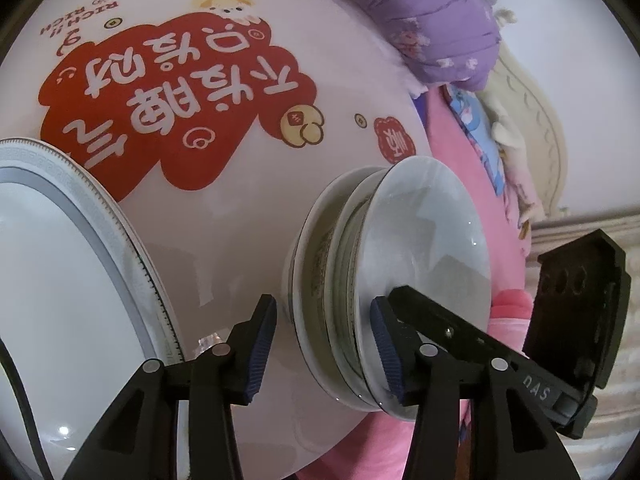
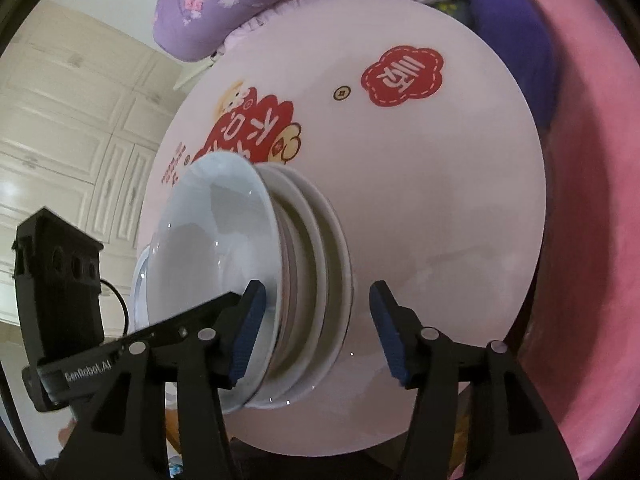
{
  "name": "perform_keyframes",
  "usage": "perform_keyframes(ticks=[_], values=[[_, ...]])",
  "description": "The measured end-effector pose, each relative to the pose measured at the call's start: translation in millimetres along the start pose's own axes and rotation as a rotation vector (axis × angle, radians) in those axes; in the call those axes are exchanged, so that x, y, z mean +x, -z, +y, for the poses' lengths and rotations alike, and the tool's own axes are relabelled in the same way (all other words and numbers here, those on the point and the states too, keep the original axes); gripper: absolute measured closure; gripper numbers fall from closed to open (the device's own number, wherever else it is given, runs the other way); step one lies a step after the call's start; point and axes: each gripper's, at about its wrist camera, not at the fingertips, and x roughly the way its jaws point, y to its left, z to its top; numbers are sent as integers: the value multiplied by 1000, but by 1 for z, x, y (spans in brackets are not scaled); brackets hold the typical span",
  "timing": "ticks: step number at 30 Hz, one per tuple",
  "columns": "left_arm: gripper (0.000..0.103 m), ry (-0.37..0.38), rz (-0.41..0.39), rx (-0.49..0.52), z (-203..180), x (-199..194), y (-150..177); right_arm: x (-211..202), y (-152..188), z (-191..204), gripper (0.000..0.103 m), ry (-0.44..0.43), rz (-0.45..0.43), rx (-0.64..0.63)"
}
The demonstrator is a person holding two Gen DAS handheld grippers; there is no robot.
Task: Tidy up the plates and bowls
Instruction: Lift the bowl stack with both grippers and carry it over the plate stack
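Several white bowls are nested in a stack [image 1: 432, 232] on a round pink table [image 1: 240, 248] printed with a red design. My left gripper [image 1: 323, 302] straddles the stack's near rim. One pad lies against the inside of the top bowl, and a strip of table shows between the other pad and the lowest bowl. From the opposite side, my right gripper [image 2: 318, 287] straddles the same stack [image 2: 208, 232]. Its left pad rests at the top bowl's rim and its right pad stands apart from the lowest bowl. A large white plate [image 1: 60, 280] with a grey patterned border lies beside the stack.
The other gripper's black housing [image 1: 576, 300] sits close beyond the stack, with a thin cable at it [image 2: 120, 304]. A purple quilt [image 2: 208, 4] and pink bedding [image 2: 592, 200] crowd the table's far edge [image 2: 536, 160]. Cream cabinet doors [image 2: 68, 120] stand behind.
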Motion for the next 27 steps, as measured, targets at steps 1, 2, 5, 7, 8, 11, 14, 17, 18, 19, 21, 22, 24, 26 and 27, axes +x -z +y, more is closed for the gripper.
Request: perform_keyframes(ticks=[1, 2, 5, 7, 8, 11, 14, 17, 18, 19, 21, 22, 24, 26, 27], values=[[60, 2, -2, 6, -1, 0, 0, -1, 1, 3, 55, -1, -8, -11], [60, -7, -5, 16, -4, 0, 1, -2, 2, 4, 55, 9, -13, -18], [61, -9, -9, 12, -5, 0, 3, -3, 4, 6, 55, 19, -25, -21], [61, -7, -7, 10, -4, 0, 3, -4, 6, 8, 55, 29, -32, -33], [61, -9, -7, 12, -4, 0, 3, -3, 6, 9, 56, 35, -34, -40], [61, -10, -10, 12, -3, -1, 5, -4, 6, 11, 56, 43, -37, -51], [61, -9, -10, 12, -2, -3, 6, -5, 7, 12, 56, 45, -38, -56], [62, -10, -15, 17, -3, -7, 6, -5, 6, 13, 56, 43, -41, -59], [62, -9, -18, 19, -3, -9, 6, -7, 6, 14, 56, 42, -43, -61], [62, -7, -21, 20, -4, -11, 5, -8, 5, 15, 56, 42, -47, -63], [62, -4, -25, 23, -5, -15, 4, -11, 4, 19, 56, 42, -53, -66], [62, -2, -29, 25, -6, -18, 3, -12, 3, 20, 56, 42, -56, -68], [62, 1, -33, 28, -7, -24, 3, -16, 2, 25, 56, 40, -62, -73], [62, 1, -39, 33, -8, -32, 1, -20, -1, 30, 56, 37, -67, -82], [62, 2, -41, 35, -9, -37, 1, -23, -2, 35, 56, 36, -70, -90]])
